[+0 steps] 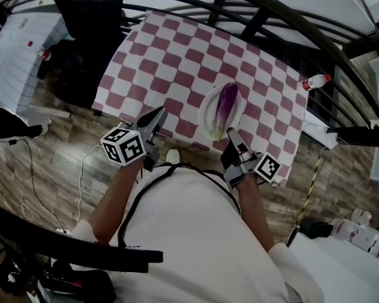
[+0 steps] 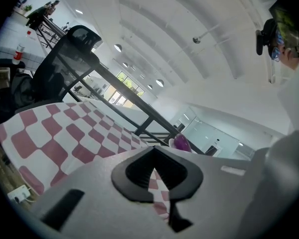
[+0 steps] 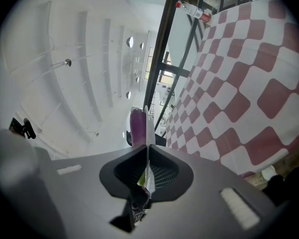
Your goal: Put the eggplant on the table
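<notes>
Clamping plate in its view alone, right hand-held gripper; left hand-held gripper clenched.

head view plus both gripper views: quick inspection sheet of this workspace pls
surface: table under a red-and-white checked cloth
job's things: eggplant lies on a white plate near the table's near edge; not on the cloth itself
clutter: nothing seen on the cloth besides the plate
grippers: right gripper shut on the plate's near rim; left gripper shut, empty, at the cloth's near edge
cables: white cable on the floor at left; black cable over the person's shirt
surroundings: black chair at the far side; red-capped bottle beyond the table's right side; wood-pattern floor
</notes>
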The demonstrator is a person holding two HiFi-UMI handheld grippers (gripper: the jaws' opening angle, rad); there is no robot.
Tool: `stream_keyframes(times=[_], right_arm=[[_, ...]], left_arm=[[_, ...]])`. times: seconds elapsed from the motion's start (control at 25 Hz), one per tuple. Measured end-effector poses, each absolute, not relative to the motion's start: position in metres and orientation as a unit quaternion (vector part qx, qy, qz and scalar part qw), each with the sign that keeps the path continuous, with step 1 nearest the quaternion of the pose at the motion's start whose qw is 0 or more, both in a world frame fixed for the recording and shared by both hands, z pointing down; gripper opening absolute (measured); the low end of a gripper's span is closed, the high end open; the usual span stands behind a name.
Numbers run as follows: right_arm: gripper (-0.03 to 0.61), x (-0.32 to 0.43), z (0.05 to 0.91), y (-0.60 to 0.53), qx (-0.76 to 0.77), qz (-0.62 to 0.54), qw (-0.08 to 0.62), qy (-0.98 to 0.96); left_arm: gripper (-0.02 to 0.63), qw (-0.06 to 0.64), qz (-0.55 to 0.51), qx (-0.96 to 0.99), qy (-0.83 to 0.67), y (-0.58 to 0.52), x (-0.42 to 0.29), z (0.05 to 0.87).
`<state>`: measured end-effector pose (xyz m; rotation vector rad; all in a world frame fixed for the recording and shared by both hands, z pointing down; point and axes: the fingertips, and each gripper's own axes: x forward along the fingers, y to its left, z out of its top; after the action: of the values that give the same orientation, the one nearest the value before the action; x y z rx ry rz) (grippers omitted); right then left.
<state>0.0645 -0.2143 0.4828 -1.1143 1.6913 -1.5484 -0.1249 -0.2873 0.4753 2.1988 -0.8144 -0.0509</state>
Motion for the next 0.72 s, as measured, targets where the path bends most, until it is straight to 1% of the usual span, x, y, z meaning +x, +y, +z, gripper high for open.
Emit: stream_keyframes(times=[0.52, 0.72], right_arm=[[0.025, 0.058, 0.498, -0.255, -0.424, -0.586, 0.295, 0.624], [0.025, 0.061, 0.507, -0.272, -0.412, -0.589, 0.29, 0.632]], left_arm=[[0.006, 0.387, -0.012, 0.865, -0.32, -0.319, -0.142, 0.488], [0.006, 0.387, -0.007, 0.859, -0.334, -0.324, -0.137, 0.495]])
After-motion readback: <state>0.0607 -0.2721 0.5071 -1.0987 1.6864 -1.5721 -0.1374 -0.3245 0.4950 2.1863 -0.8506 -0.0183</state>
